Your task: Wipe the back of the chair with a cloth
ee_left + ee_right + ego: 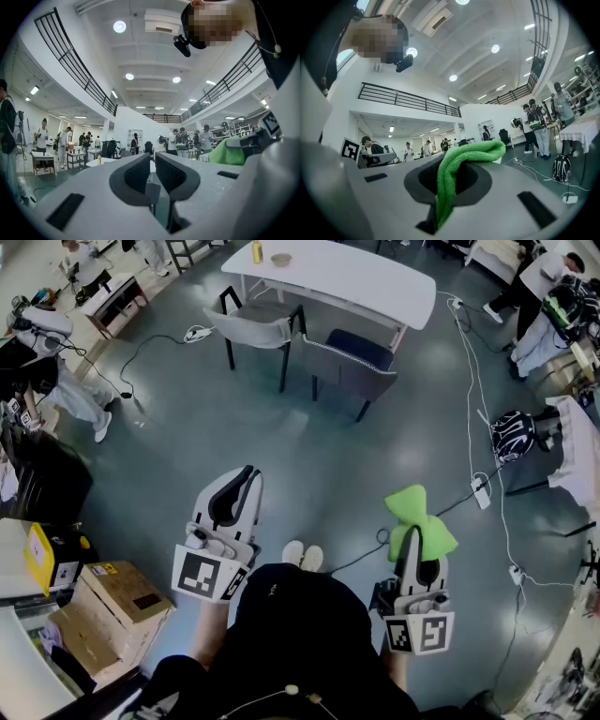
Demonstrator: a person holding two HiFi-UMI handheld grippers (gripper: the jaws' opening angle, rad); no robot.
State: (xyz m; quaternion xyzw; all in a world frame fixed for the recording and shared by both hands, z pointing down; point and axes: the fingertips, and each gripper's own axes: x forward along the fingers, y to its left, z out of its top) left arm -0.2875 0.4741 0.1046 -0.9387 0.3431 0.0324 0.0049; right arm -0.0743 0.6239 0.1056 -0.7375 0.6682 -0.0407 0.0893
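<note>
You stand on a shiny grey floor point(309, 474), a white table point(356, 277) ahead and round lights point(119, 26) high above

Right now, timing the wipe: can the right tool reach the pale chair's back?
Probably not yet: the right tool, shut on the green cloth, is well short of the pale chair; only floor lies between.

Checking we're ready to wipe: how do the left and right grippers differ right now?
The left gripper holds nothing, its jaws drawn to a narrow slit; the right gripper is clamped on a green cloth. The left gripper reaches further forward than the right gripper in the head view. Both are white with a marker cube, held over the floor.
</note>
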